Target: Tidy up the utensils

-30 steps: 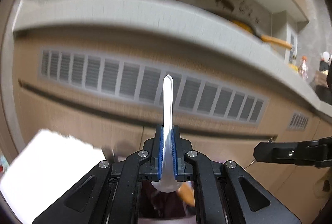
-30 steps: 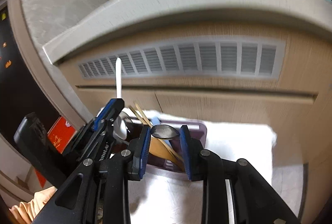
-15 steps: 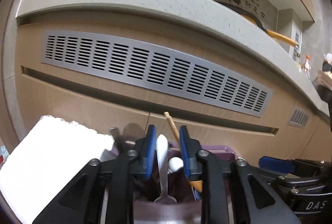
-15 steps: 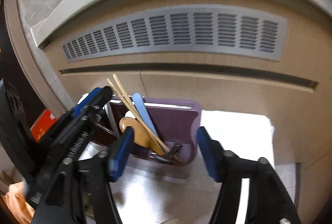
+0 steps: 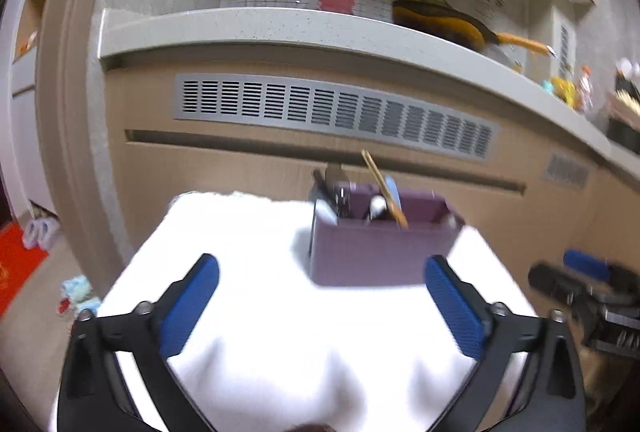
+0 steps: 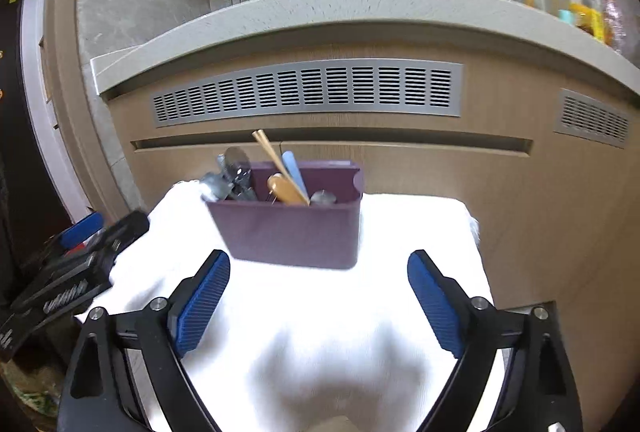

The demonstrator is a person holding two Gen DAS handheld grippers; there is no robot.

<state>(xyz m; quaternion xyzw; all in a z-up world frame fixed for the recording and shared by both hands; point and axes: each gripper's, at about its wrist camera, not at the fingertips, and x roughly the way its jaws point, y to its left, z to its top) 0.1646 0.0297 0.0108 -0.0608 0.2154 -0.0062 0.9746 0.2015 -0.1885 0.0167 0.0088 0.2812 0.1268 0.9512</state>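
Left wrist view: left gripper, jaws just opened wide, nothing between them; purple utensil holder ahead on white cloth.

Right wrist view: right gripper, jaws just opened, empty; holder contains wooden chopsticks, blue handle, metal utensils.

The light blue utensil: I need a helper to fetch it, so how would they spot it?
On the white cloth stands a purple holder. Among its utensils, beside the wooden chopsticks, leans the light blue utensil, the only flat, pale blue, round-ended handle there.
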